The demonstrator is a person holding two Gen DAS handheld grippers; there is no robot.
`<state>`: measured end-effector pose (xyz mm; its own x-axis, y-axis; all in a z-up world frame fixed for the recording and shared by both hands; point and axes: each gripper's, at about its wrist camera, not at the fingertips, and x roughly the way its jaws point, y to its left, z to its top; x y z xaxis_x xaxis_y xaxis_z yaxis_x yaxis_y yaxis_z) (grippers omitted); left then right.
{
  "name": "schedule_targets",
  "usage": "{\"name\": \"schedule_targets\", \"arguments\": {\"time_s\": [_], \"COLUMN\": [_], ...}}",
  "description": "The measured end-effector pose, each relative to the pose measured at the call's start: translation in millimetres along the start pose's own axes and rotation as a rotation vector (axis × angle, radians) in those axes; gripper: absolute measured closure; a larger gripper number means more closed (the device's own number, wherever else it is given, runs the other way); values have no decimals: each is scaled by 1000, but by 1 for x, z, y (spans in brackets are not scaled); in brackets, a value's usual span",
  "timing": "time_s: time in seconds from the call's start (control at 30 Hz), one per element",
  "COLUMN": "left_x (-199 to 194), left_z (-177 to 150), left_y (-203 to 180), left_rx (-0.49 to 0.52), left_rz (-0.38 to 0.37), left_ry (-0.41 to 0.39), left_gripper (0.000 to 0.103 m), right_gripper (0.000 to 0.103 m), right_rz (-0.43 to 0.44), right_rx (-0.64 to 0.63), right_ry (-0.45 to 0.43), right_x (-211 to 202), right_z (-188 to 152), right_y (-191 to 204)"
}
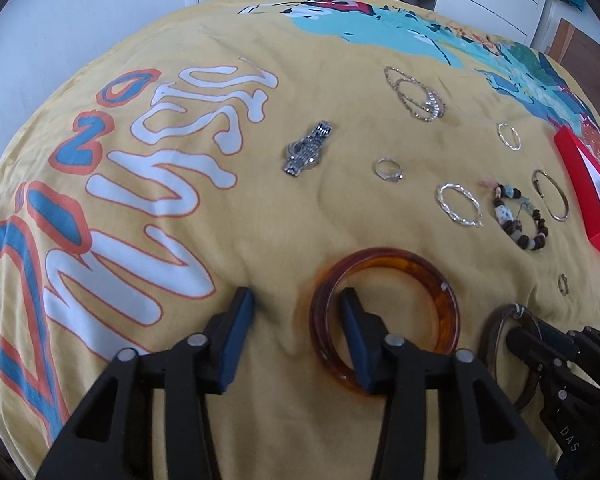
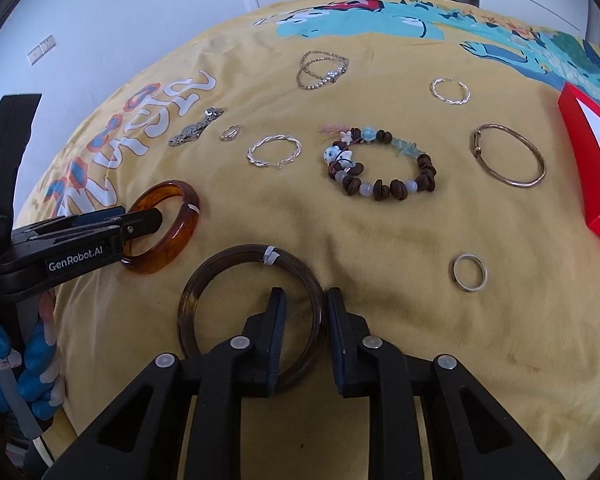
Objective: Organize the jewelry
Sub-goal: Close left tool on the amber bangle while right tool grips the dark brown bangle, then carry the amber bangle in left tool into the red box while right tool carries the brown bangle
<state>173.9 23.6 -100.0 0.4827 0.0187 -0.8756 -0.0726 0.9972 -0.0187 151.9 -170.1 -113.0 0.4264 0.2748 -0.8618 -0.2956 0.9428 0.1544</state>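
Lying at six o'clock on the yellow blanket (image 2: 400, 240), the amber bangle (image 1: 440, 312) and dark bangle (image 2: 204, 280) each have their rim between a gripper's jaws: left gripper (image 1: 296, 308) apart, right gripper (image 2: 304, 308) narrow, not visibly pressing. Bead bracelet (image 2: 380, 168) at twelve o'clock.

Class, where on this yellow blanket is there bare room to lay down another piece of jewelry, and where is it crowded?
Free: the patch between the dark bangle, small ring and beaded bracelet. Crowded: the far rows around the twisted hoop and gold bangle.
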Motion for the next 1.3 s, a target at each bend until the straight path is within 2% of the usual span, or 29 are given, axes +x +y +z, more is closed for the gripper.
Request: {"name": "schedule_targets", "arguments": {"time_s": [0.07,0.17,0.37,0.8,0.93,1.1,1.3], "left_x": [-2,-8,-37,-139,-173,-208,-222], "left_z": [2,1,-3,-11,-3,15,40], "left_y": [-3,-5,-4,-34,-55,-94,-153], "left_rx": [22,37,40,118,149,173,206], "left_rz": [6,13,6,-18,-52,-131,-213], "left_ry": [-2,-8,-40,-195,-251,-296,-314], "left_gripper": [85,92,93,93,93,93,93], "right_gripper": [93,93,93,93,93,93,93], "right_rz": [-15,-37,-52,-97,-128,-183,-261], "right_rx": [-12,-36,-52,-34,6,37,85], "right_ry": [6,6,-37,-188,-250,-311,-368], "right_x": [0,-6,-38,-138,-174,-217,-257], "right_z": [3,4,-2,-17,-16,-5,15], "right_y": [1,6,13,15,-4,-36,-89]}}
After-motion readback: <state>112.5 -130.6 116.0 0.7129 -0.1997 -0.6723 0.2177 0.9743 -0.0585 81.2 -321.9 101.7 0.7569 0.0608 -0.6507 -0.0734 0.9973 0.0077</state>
